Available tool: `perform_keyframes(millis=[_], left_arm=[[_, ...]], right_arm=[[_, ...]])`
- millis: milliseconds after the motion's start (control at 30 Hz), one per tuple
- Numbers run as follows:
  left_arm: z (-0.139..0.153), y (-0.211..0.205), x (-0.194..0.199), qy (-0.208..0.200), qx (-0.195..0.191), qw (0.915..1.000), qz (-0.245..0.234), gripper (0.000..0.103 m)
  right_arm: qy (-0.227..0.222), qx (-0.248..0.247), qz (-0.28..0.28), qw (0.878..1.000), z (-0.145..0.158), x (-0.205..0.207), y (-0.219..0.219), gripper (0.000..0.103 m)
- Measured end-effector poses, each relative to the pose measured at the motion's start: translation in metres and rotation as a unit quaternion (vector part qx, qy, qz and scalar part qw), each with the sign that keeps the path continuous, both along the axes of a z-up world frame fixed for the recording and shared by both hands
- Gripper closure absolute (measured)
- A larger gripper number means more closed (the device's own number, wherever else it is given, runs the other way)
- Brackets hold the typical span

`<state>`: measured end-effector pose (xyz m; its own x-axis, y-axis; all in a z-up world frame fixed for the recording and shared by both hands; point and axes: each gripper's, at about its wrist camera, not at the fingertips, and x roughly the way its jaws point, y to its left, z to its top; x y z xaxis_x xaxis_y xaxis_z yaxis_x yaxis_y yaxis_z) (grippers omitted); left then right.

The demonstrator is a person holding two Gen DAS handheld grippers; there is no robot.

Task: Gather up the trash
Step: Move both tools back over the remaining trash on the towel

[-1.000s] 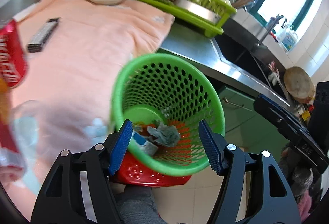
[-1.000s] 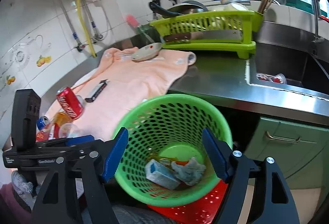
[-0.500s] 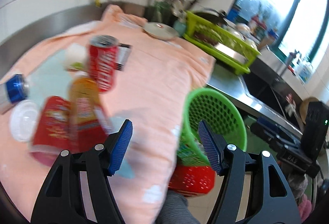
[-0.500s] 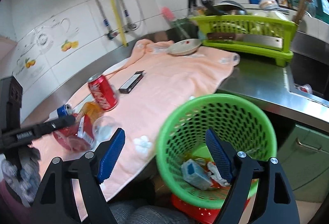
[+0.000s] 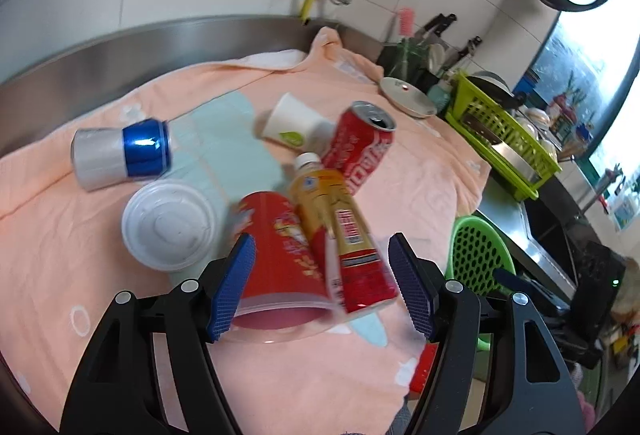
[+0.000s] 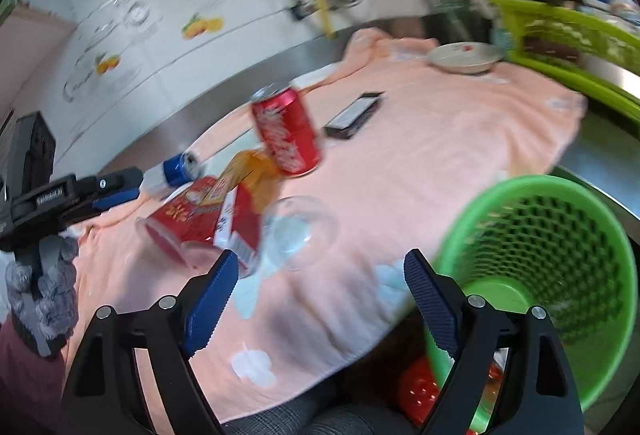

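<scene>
Peach cloth (image 5: 408,191) covers the surface, with trash heaped at centre frame in the left wrist view: a red cola can (image 5: 360,145), a yellow bottle (image 5: 340,231) and a red cup (image 5: 280,259). The left hand-held gripper (image 5: 320,287) hovers above them, jaws opening, pressing nothing. The right hand-held gripper (image 6: 316,299) is also opening, empty, beside the green basket (image 6: 560,247) at lower right.
</scene>
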<state>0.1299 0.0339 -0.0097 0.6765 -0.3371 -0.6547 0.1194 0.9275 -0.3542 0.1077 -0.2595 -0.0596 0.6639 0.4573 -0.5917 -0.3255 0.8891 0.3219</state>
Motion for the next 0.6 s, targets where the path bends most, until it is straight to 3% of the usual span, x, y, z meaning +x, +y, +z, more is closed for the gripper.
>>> perform_keyframes(millis=[267, 600], left_arm=[[-0.013, 0.015, 0.012, 0.027, -0.001, 0.9996, 0.002, 0.034], [-0.026, 0.011, 0.038, 0.067, 0.007, 0.9976, -0.014, 0.034]], right_arm=[[0.009, 0.0, 0.059, 0.998, -0.02, 0.039, 0.025, 0.021], [0.021, 0.001, 0.085, 0.996, -0.036, 0.074, 0.039, 0.021]])
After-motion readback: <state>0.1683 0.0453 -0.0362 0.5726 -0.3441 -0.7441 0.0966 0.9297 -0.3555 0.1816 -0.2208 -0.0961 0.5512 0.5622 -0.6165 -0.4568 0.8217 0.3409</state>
